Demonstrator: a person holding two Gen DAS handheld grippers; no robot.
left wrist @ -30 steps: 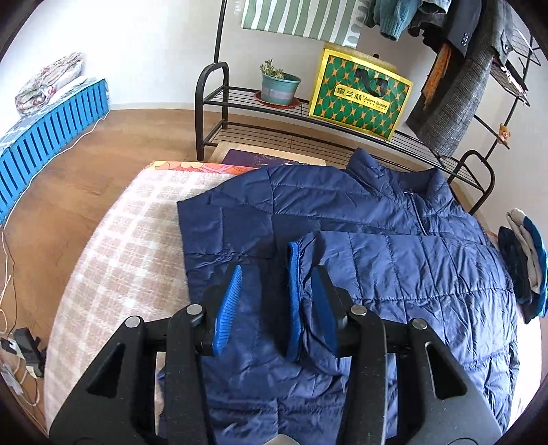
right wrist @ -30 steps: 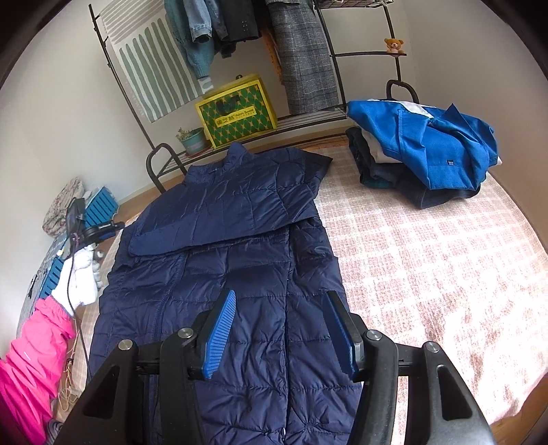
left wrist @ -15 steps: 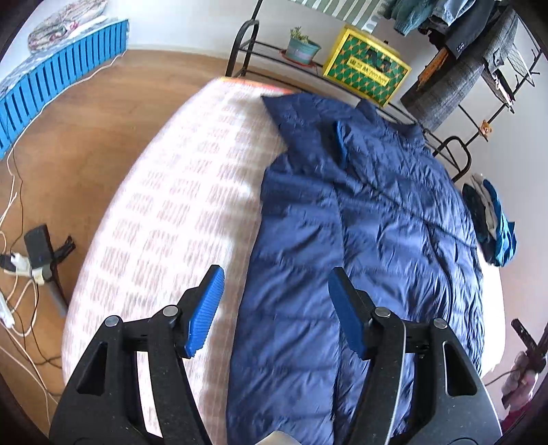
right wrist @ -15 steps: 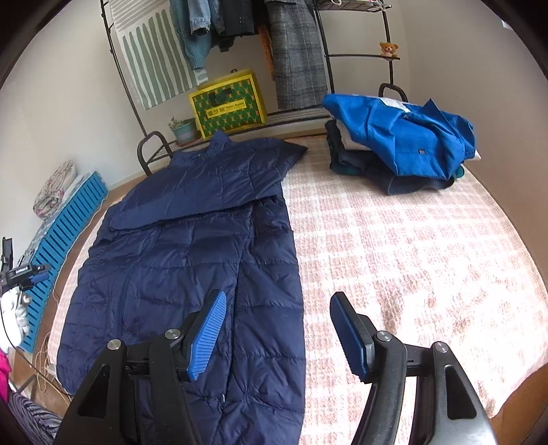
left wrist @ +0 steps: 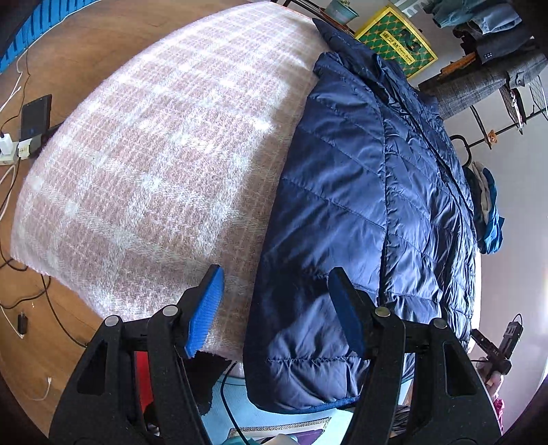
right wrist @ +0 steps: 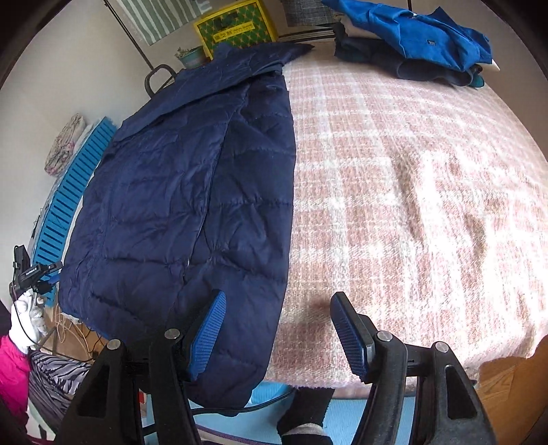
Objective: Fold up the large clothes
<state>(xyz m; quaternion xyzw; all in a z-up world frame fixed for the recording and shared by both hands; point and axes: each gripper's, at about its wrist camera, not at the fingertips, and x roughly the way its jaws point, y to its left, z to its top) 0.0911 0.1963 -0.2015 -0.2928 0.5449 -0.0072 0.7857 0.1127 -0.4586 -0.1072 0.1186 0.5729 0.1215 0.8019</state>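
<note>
A long navy quilted puffer coat [left wrist: 359, 191] lies lengthwise on a pink plaid blanket [left wrist: 164, 143], its sides folded inward and its hem hanging over the near edge. In the right wrist view the coat [right wrist: 191, 191] fills the left half. My left gripper [left wrist: 277, 311] is open and empty, straddling the coat's left edge just above the hem. My right gripper [right wrist: 277, 332] is open and empty, straddling the coat's right edge near the hem, over the blanket [right wrist: 411, 178].
A pile of blue and dark clothes [right wrist: 411, 37] sits at the blanket's far right. A clothes rack with a yellow-green box [right wrist: 236, 27] stands behind. Cables and a power strip [left wrist: 13, 150] lie on the wood floor at left. A blue slatted panel [right wrist: 65, 202] stands beyond.
Both grippers have pulled back from the coat's upper part to its hem end and dropped lower. The left gripper let go of the sleeve it was closing on and opened wide.
</note>
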